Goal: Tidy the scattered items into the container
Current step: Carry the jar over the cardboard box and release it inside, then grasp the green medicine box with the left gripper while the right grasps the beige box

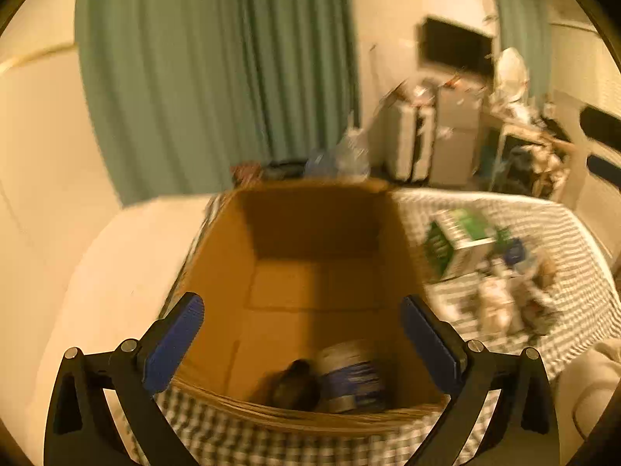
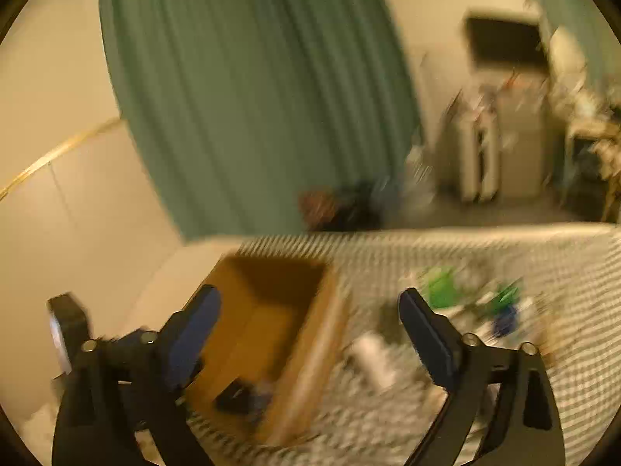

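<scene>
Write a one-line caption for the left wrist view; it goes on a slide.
Open left gripper above a cardboard box holding a can and a dark item, clutter on the checked cloth.

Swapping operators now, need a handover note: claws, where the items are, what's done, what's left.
Left claw: open, nothing between its fingers, above the near end of the cardboard box.
Right claw: open, empty, over the box's right wall and the checkered cloth.
Done: a blue-labelled round container and a dark item lie at the near end of the box.
Left: a green-and-white carton and a blurred pile of small items remain on the cloth right of the box; a white item lies nearer the box. The blur hides what they are.
</scene>
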The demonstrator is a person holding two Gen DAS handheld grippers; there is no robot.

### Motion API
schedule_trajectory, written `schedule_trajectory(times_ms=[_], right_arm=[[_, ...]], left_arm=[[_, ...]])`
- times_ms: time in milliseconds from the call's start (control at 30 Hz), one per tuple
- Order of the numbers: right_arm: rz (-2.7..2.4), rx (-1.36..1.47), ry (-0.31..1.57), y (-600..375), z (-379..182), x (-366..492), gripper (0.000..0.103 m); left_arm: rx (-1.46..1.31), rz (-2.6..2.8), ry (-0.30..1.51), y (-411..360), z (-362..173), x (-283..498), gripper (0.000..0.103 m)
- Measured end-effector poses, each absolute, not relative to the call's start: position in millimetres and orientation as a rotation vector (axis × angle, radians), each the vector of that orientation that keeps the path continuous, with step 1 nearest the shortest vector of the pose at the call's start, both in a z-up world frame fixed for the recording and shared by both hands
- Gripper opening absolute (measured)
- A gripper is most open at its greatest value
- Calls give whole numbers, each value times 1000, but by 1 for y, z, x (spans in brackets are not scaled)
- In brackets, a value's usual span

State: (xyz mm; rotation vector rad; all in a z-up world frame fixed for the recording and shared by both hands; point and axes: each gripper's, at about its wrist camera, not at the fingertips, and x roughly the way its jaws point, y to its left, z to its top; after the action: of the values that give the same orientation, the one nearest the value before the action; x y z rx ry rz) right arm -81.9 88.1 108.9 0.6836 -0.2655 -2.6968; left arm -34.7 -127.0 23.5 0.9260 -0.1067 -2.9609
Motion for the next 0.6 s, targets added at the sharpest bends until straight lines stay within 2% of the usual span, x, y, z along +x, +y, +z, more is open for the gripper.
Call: schedule_trajectory(times_ms=[67, 133, 200, 467, 600], right_arm=[[-2830, 499, -215, 120, 126, -51, 103], [-2914, 311, -142, 143, 137, -25, 103], [-2977, 242, -65, 163, 143, -6, 103], [-2916, 466, -340, 257, 128, -1, 103], [-2896, 537, -426, 293, 111, -11, 103]], left_arm=[[835, -3013, -123, -109, 34, -23, 103], [731, -3063, -71, -87, 46, -12, 103], [719, -3123, 12, -70, 52, -7, 103], [946, -3108, 174, -7, 33, -46, 103], [1087, -3046, 138, 25, 15, -74, 103]])
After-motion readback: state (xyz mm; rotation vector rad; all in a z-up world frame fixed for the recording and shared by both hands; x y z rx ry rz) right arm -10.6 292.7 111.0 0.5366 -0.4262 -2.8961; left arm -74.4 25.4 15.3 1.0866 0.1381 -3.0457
